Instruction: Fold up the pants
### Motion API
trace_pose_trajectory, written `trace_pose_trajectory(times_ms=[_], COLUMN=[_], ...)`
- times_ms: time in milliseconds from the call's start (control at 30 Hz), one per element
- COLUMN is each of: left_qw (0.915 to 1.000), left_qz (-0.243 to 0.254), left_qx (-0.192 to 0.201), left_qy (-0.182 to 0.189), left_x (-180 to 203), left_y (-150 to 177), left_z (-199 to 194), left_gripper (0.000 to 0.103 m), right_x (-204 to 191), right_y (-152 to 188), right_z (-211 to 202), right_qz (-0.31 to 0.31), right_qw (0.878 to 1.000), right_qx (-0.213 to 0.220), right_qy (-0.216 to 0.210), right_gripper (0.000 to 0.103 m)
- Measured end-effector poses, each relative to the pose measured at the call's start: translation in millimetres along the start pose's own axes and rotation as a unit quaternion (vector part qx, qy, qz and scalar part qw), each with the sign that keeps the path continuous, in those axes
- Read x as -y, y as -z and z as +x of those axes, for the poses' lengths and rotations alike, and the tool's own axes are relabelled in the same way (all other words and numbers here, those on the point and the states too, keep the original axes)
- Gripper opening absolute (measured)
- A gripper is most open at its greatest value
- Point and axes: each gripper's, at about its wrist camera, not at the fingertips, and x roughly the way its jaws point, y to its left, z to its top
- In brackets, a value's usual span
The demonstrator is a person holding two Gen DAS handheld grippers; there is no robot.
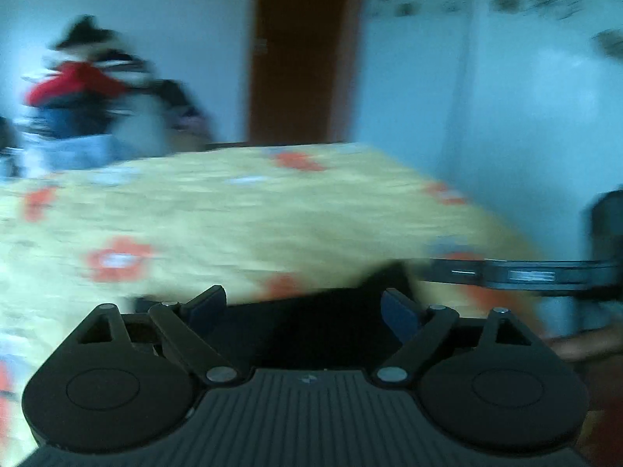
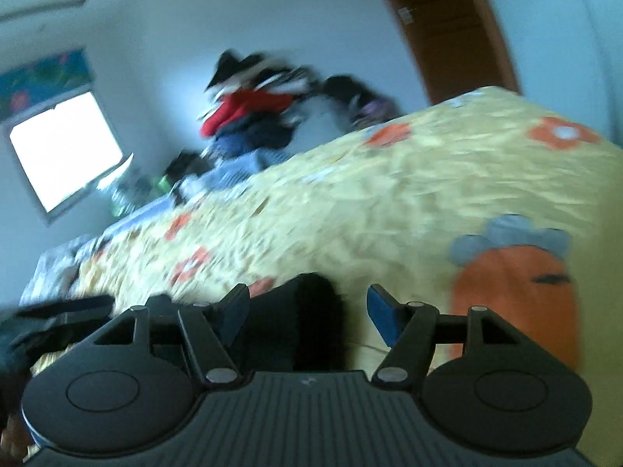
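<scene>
We see the black pants [image 1: 311, 323] lying on the bed's yellow flowered bedspread [image 1: 233, 210], just under both tongs. Our left tongs [image 1: 303, 307] stand released, blue pads wide apart with dark cloth below them, not pinched. Our right tongs [image 2: 307, 311] are likewise spread, the pants [image 2: 307, 303] bunched between the pads but not gripped. We judge one fold just laid down; blur hides how neat or complete the folding is.

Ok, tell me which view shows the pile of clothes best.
The right wrist view: the pile of clothes sits near centre, past the yellow bedspread. The left wrist view shows the same pile smaller, at the left edge, equally blurred.
</scene>
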Motion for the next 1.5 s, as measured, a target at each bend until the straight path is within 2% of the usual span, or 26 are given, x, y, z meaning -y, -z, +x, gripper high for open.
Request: trace_pose_trajectory(times_ms=[33, 133, 167, 200, 267, 333, 400, 467, 500, 533, 600, 667, 733, 800, 933, 1000, 1033, 1067, 1133, 1167, 1267, 1333, 1433, 1500], left_qw=[0.9997, 0.9975, 0.9963, 0.9953, 0.9919, 0.9883, 0.9848, 0.9842, 0.9844, 0.9849, 0.9862, 0.9897, 0.9936, 0.9952, 0.9928, 0.9931, 0.9934, 0.9935, 0.9946, 0.9952, 0.9969, 0.9974, 0.9963, 0.9969], left_qz=[-0.004, -0.030, -0.040, -0.049, -0.064, -0.068, -0.073, -0.079, -0.082, -0.082, -0.074, -0.060, -0.041, -0.016, 0.048, 0.058, 0.058, 0.054, 0.030, 0.016, -0.018, -0.013, 0.020, 0.019], left_qx=[-0.006, -0.029, -0.037, -0.043, -0.063, -0.083, -0.101, -0.104, -0.100, -0.092, -0.076, -0.052, -0.043, -0.052, -0.078, -0.069, -0.064, -0.063, -0.057, -0.055, -0.049, -0.050, -0.062, -0.054], left_qy=[-0.024, -0.057, -0.066, -0.072, -0.090, -0.108, -0.121, -0.119, -0.119, -0.122, -0.127, -0.119, -0.096, -0.081, -0.077, -0.075, -0.075, -0.078, -0.082, -0.079, -0.059, -0.049, -0.056, -0.055], left_x=[-13, -45, -54, -61, -73, -81, -87, -89, -88, -88, -82, -72, -60, -49, -28, -28, -29, -31, -37, -40, -41, -36, -26, -28], left_y=[-1, -2, -2, -2, 2, 7, 15, 23, 25, 25, 27, 29, 33, 40, 66, 77, 80, 81, 78, 77, 74, 75, 84, 88], left_z=[6, 23, 30, 37, 52, 58, 61, 58, 53, 46, 31, 12, 1, -4, -8, -16, -22, -24, -31, -32, -34, -33, -26, -29], left_gripper=[0.089, 0.089, 0.088, 0.088, 0.087, 0.087, 0.088, 0.088, 0.087, 0.085, 0.086, 0.088, 0.090, 0.090, 0.092, 0.093, 0.094, 0.094, 0.093, 0.093, 0.093, 0.093, 0.095, 0.095], right_x=[-5, -15, -17, -19, -19, -20, -17, -11, -10, -10, -17, -29, -45, -63, -74, -67, -64, -63, -72, -76, -94, -108, -113, -107], right_y=[-1, -3, -3, -3, -1, 2, 4, 4, 3, 3, 3, 6, 14, 27, 56, 58, 56, 53, 52, 51, 50, 59, 72, 68], right_z=[8, 28, 34, 40, 48, 46, 46, 44, 41, 36, 19, 1, -9, -11, -3, -9, -13, -16, -19, -21, -24, -14, -1, -6], right_qz=[-0.009, -0.027, -0.033, -0.040, -0.054, -0.073, -0.082, -0.067, -0.061, -0.058, -0.071, -0.096, -0.132, -0.192, -0.280, -0.265, -0.255, -0.251, -0.269, -0.275, -0.277, -0.303, -0.335, -0.312], right_qw=[1.000, 0.999, 0.999, 0.998, 0.997, 0.995, 0.994, 0.995, 0.996, 0.996, 0.994, 0.993, 0.991, 0.981, 0.954, 0.958, 0.961, 0.961, 0.954, 0.953, 0.957, 0.949, 0.934, 0.942], right_qx=[-0.009, -0.032, -0.039, -0.049, -0.058, -0.057, -0.057, -0.058, -0.055, -0.047, -0.016, 0.002, -0.007, -0.029, -0.087, -0.090, -0.093, -0.093, -0.083, -0.076, -0.062, -0.081, -0.116, -0.122], right_qy=[-0.002, -0.015, -0.017, -0.016, 0.001, 0.025, 0.047, 0.039, 0.039, 0.049, 0.086, 0.075, 0.035, 0.021, 0.063, 0.057, 0.058, 0.070, 0.105, 0.105, 0.050, 0.031, 0.040, 0.029], right_gripper=[0.067, 0.063, 0.046, 0.036, 0.022, 0.017, 0.017, 0.019, 0.022, 0.028, 0.029, 0.029, 0.029, 0.029, 0.030, 0.031, 0.036, 0.038, 0.038, 0.038, 0.039, 0.040, 0.041, 0.041])
